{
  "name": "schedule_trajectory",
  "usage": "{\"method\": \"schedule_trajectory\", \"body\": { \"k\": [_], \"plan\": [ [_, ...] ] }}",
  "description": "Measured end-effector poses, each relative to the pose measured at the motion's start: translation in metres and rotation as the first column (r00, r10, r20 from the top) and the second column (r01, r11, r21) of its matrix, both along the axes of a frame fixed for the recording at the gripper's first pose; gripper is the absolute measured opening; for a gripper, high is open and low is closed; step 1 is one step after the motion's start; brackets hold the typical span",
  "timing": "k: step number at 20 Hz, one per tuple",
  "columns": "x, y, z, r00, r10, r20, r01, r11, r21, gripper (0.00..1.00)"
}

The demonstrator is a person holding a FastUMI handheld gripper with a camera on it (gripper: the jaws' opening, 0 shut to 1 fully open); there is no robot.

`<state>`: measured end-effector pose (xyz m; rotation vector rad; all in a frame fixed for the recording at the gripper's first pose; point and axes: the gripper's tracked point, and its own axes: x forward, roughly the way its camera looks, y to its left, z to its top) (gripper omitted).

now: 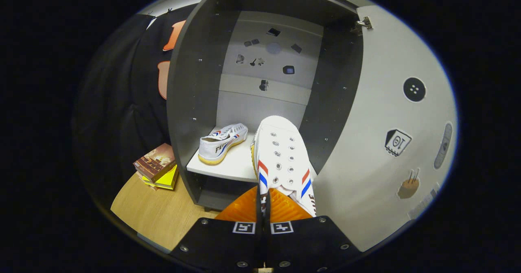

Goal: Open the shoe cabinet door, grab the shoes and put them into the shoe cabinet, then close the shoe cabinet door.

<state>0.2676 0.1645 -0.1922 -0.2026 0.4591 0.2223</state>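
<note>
The grey shoe cabinet (191,81) stands open ahead of me, its door (390,143) swung out to the right. One white sneaker (222,143) with red and blue stripes rests on the left part of the cabinet's white shelf (228,169). My gripper (264,208) is shut on the side wall of a second white sneaker (281,159), which points toe-first into the cabinet, over the right part of the shelf. The sneaker's heel end is hidden by my fingers.
A stack of books (156,167) lies on the wooden table (158,212) left of the cabinet. The door's inner face carries stickers and a hinge (363,24) at its top. Small holes and marks dot the cabinet's back panel (268,61).
</note>
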Motion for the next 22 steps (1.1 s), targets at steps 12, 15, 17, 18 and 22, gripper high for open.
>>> {"method": "schedule_trajectory", "body": {
  "k": [12,15,17,18,22],
  "plan": [
    [0.153,0.027,-0.040,0.999,-0.030,-0.043,0.029,0.999,-0.024,0.00],
    [0.177,0.023,-0.055,0.998,-0.043,-0.050,0.040,0.998,-0.045,0.00],
    [0.188,0.021,-0.066,0.996,-0.056,-0.065,0.052,0.997,-0.054,0.00],
    [0.192,0.020,-0.072,0.995,-0.062,-0.074,0.058,0.997,-0.058,0.00],
    [0.198,0.013,-0.081,0.994,-0.076,-0.080,0.072,0.996,-0.044,0.04]
  ]
}}
